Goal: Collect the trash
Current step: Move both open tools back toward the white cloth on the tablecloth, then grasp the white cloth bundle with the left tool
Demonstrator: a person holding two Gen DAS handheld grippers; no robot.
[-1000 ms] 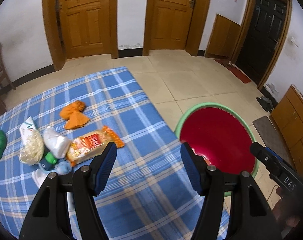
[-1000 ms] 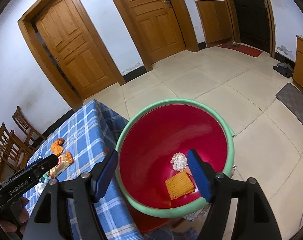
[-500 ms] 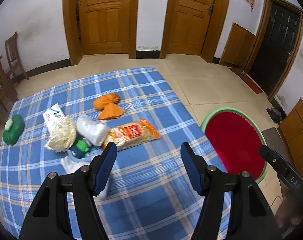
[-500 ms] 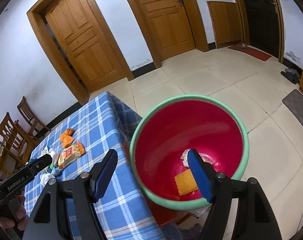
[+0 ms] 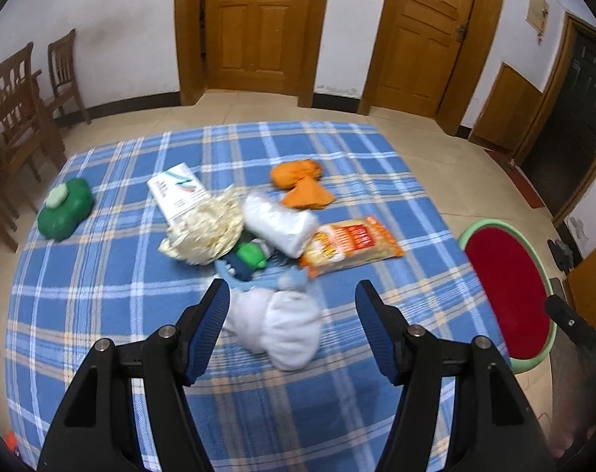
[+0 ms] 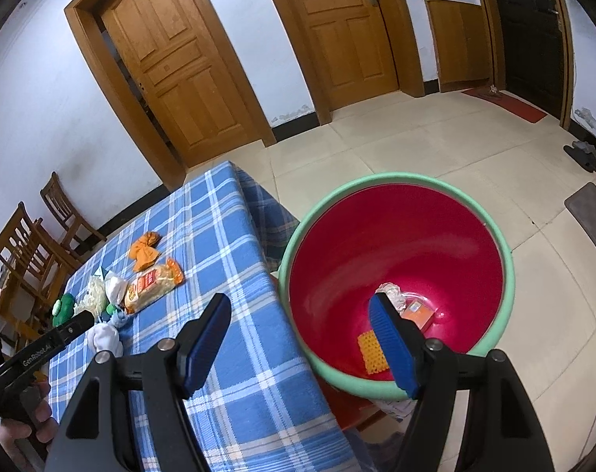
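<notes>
1. Since a second ago the left claw (image 5: 292,306) has been swinging away from the red basin (image 5: 506,287) and over the pile of trash. The basin, which was sitting between its fingers, is now lying far off at the right edge of the left wrist view.
2. The left claw is hanging wide open and holding nothing, its blue pads (image 5: 209,328) standing on either side of a white crumpled wad (image 5: 278,326), which looks blurred.
3. The right claw (image 6: 302,344) is likewise gaping and empty. It is hovering over the near rim of the basin (image 6: 494,338), and more of the blue plaid tabletop (image 6: 235,275) is showing under its left finger than before.
4. The trash on the tabletop, from left to right in the left wrist view:
   - a green packet with a pale lid (image 5: 64,208) is lying apart from the rest, near the left edge;
   - a white carton with teal stripes (image 5: 178,192) is lying partly under a cream shredded bundle (image 5: 205,232);
   - a small green and blue cluster (image 5: 247,259) is sitting just below that bundle;
   - a white plastic bag (image 5: 278,224) is resting against an orange snack wrapper (image 5: 351,246);
   - two orange crumpled pieces (image 5: 302,183) are touching each other just behind the bag.
5. Inside the basin a yellow waffle-patterned square (image 6: 370,352), a silvery crumpled wad (image 6: 392,293) and an orange packet (image 6: 416,312) are lying at the bottom.
</notes>
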